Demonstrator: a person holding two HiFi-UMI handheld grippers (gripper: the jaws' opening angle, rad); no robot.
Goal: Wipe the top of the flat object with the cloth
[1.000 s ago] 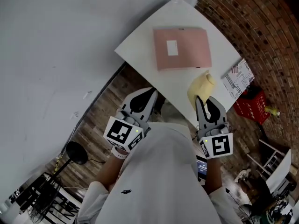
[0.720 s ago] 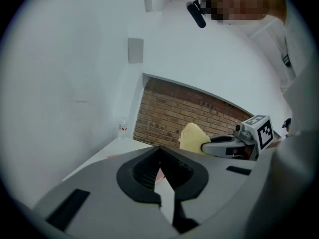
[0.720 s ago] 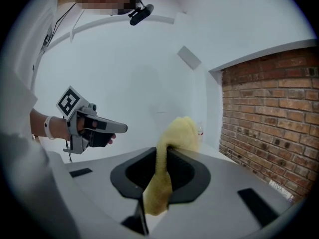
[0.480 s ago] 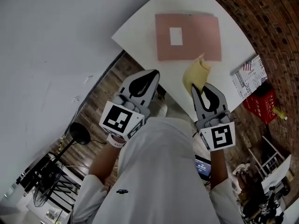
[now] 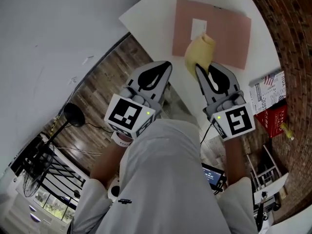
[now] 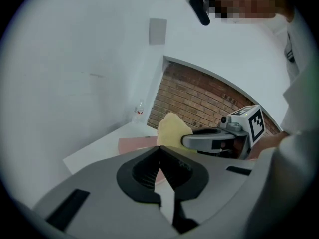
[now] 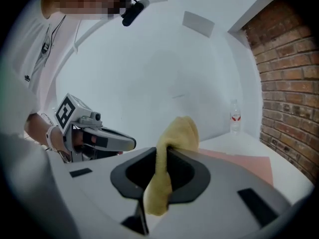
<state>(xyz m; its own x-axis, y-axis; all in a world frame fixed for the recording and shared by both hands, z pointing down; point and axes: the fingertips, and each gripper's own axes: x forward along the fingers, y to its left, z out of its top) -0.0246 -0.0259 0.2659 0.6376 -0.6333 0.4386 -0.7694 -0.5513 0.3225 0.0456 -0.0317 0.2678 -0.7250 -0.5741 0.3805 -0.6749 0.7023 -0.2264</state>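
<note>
Evidently light and floppy, the yellow cloth (image 5: pixel 199 50) sits pinched mid-fold in the right gripper (image 5: pixel 198 68), upper centre; the left gripper (image 5: pixel 168 64) is closed, empty.

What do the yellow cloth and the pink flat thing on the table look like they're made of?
Yellow cloth: soft, matte fabric, likely microfibre; it bunches and droops where the right tongs pinch it. Pink flat thing: probably matte paper or card, maybe an envelope or folder; thin, flat, no shine, white label.
</note>
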